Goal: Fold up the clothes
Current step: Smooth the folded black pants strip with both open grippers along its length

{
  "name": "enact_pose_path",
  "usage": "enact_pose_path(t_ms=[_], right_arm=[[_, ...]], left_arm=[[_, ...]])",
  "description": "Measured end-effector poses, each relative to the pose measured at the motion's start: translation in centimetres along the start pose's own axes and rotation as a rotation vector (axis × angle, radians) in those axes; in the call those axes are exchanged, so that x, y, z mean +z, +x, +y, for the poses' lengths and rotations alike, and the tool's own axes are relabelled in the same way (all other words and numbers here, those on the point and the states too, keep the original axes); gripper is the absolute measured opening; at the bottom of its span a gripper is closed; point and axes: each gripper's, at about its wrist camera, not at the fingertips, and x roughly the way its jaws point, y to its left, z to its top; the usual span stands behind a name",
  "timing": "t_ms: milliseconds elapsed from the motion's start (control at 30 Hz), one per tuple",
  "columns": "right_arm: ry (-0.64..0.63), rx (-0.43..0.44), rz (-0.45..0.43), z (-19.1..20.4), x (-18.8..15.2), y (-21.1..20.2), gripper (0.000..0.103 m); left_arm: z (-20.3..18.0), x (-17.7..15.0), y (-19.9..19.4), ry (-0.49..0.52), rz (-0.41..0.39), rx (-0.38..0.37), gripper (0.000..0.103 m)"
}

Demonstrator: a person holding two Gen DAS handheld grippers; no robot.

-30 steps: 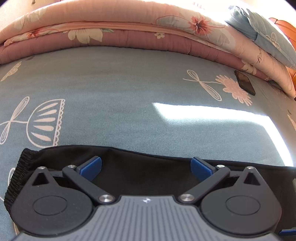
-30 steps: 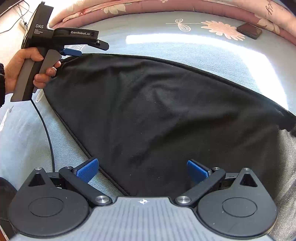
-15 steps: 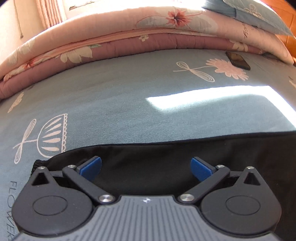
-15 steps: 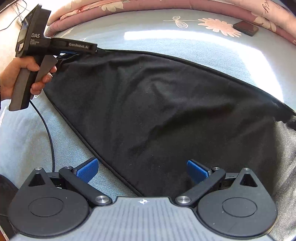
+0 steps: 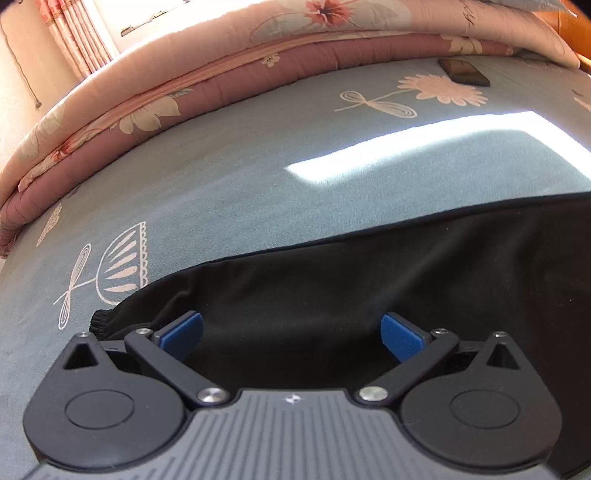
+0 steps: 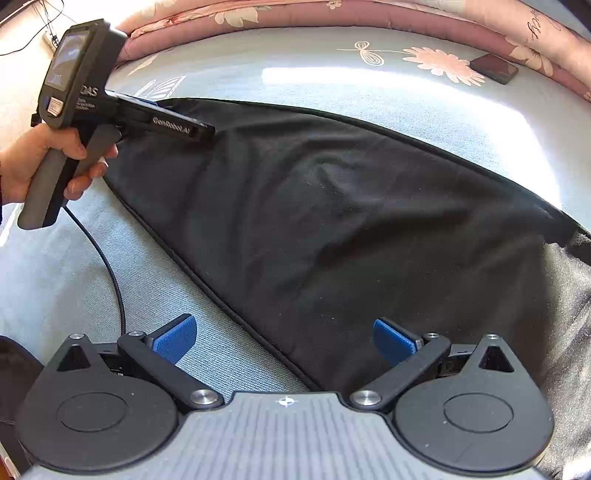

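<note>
both grippers gape empty, the left gripper (image 5: 291, 334) over the elastic-edged corner and the right gripper (image 6: 284, 336) over the near hem of the black cloth garment (image 6: 332, 221) spread flat on the grey-blue flower-printed bedsheet (image 5: 221, 177).

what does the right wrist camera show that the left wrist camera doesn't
Only the right wrist view shows the left hand-held gripper from outside, the hand around its handle, its cable, and the garment's near hem running diagonally. Only the left wrist view shows the curtain and the garment's elastic cuff. Both show the black garment lying on the blue bedsheet, the folded quilt, the phone, the sunlit strip, and each camera's own open jaws.
</note>
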Motion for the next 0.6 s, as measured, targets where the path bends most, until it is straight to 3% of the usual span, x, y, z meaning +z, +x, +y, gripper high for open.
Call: enact_pose_path(t_ms=[167,400,500,600], right_arm=[[0.003,-0.007,-0.022,0.2,-0.2,-0.9,0.103],[0.013,-0.012,0.000,0.3,-0.7,-1.1,0.103],[0.011,-0.005,-0.005,0.5,-0.7,-1.2,0.103],[0.009,-0.012,-0.003,0.5,-0.8,-1.3,0.103]], left_arm=[[2.1,-0.7,-1.5,-0.201,0.001,-0.040,0.102],[-0.8,-1.7,-3.9,-0.131,-0.010,-0.233,0.102],[-1.5,-3.3,-2.9,-0.158,0.072,-0.231,0.102],[-0.9,-4.7,-3.2,-0.222,0.078,-0.226,0.102]])
